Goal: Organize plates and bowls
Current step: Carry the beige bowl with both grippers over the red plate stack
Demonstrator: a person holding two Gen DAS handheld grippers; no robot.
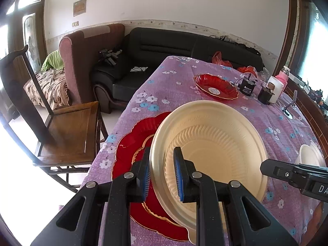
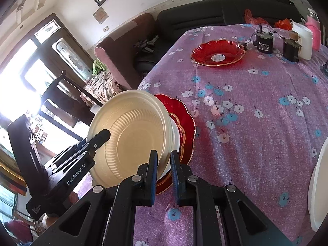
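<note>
A cream ribbed bowl (image 1: pixel 215 143) (image 2: pixel 133 133) hangs tilted above a red scalloped plate (image 1: pixel 131 143) (image 2: pixel 184 119) with a gold edge, near the table's left edge. My left gripper (image 1: pixel 162 162) is shut on the bowl's near rim. My right gripper (image 2: pixel 164 162) is shut on the rim at the opposite side; one of its fingers (image 1: pixel 287 174) shows at the right of the left wrist view. A second, deeper red dish (image 1: pixel 215 86) (image 2: pixel 218 52) sits farther back. Another white bowl (image 1: pixel 309 155) (image 2: pixel 319 184) stands at the right edge, partly cut off.
The table wears a purple flowered cloth (image 1: pixel 174 86) (image 2: pixel 246 123). At its far right stand two black jars (image 1: pixel 249 87), a white container (image 1: pixel 276 88) and a pink bottle (image 1: pixel 284 75). A wooden chair (image 1: pixel 69 127) stands left of the table, a black sofa (image 1: pixel 164 47) behind.
</note>
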